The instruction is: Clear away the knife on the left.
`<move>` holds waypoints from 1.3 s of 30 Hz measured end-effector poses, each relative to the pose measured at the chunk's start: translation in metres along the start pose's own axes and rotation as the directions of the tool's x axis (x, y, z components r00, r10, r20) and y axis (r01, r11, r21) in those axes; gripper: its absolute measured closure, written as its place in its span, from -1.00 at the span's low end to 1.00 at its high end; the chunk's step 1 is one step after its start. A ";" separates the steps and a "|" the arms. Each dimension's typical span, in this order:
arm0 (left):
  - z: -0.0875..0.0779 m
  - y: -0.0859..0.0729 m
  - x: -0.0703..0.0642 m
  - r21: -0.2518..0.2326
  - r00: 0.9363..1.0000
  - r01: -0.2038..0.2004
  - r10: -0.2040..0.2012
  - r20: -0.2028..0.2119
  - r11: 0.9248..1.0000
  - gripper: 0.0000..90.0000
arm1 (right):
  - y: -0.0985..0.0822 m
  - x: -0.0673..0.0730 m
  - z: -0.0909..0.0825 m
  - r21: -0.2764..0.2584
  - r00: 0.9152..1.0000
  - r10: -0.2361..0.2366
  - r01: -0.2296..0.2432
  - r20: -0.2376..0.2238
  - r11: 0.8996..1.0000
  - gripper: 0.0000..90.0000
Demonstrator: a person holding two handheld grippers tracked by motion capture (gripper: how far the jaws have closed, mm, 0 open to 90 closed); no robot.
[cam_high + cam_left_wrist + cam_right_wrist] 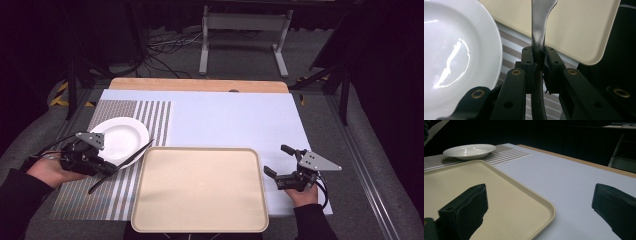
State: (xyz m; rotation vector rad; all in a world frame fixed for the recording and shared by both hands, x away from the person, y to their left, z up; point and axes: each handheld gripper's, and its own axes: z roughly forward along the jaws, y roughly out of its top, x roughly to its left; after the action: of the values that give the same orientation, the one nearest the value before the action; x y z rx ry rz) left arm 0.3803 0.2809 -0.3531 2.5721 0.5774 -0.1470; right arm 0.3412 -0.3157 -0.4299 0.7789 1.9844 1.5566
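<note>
Steel, a long utensil (539,37) sits clamped in your left gripper (107,167), its handle pinched between the jaws and its far end over the striped mat (120,187), between the white plate (120,137) and the beige tray (200,187). Your right gripper (280,162) stands wide open beside the tray's right edge, holding nothing.

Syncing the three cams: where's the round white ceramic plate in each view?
High view: round white ceramic plate left of centre, on the striped mat.
Left gripper view: it takes up the left side.
Right gripper view: small, upper left.
Shared landmark: the beige rectangular plastic tray beside it.
</note>
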 end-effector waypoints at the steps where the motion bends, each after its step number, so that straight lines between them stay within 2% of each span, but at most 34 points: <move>1: 0.001 0.002 -0.001 -0.002 1.000 0.009 -0.009 -0.002 1.000 0.79 | 0.000 0.000 0.000 -0.002 1.000 0.000 0.000 -0.001 1.000 -0.98; 3: 0.005 0.007 -0.004 -0.003 1.000 0.018 -0.018 0.001 1.000 0.79 | 0.000 0.000 0.000 0.000 1.000 0.001 -0.001 0.001 1.000 -0.98; 4: 0.006 0.010 -0.004 -0.001 0.999 0.035 -0.035 0.003 0.999 0.79 | 0.000 0.000 0.000 0.000 1.000 0.002 -0.002 0.002 1.000 -0.98; 9: 0.014 0.021 -0.006 -0.004 0.998 0.054 -0.054 0.013 0.999 0.79 | 0.000 0.000 0.000 0.000 1.000 0.002 -0.002 0.002 1.000 -0.98; 16: 0.027 0.037 -0.015 -0.010 0.998 0.048 -0.047 0.045 0.999 0.79 | 0.000 -0.001 -0.001 -0.006 1.000 0.004 -0.004 0.002 1.000 -0.98; 21: 0.039 0.047 -0.020 0.008 0.997 0.035 -0.035 0.065 0.999 0.79 | 0.000 -0.001 -0.001 -0.005 1.000 0.006 -0.006 0.003 1.000 -0.98; 23: 0.042 0.051 -0.021 0.011 0.996 0.048 -0.048 0.070 0.999 0.79 | 0.000 -0.001 -0.001 -0.005 1.000 0.005 -0.005 0.002 1.000 -0.98; 29: 0.051 0.058 -0.024 0.002 0.996 0.043 -0.043 0.083 0.999 0.79 | 0.000 -0.001 -0.001 -0.004 1.000 0.006 -0.006 0.000 1.000 -0.98; 31: 0.055 0.059 -0.026 0.004 0.996 0.050 -0.050 0.075 0.999 0.79 | 0.000 -0.001 -0.001 -0.004 1.000 0.006 -0.006 0.000 1.000 -0.98; 39: 0.068 0.066 -0.028 0.010 0.993 0.069 -0.070 0.100 0.998 0.79 | 0.000 -0.002 -0.001 -0.001 1.000 0.005 -0.005 0.001 1.000 -0.98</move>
State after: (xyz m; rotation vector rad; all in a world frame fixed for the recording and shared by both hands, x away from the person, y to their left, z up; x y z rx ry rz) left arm 0.3832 0.1857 -0.3769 2.5353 0.6300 -0.3000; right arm 0.3414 -0.3178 -0.4297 0.7845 1.9825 1.5597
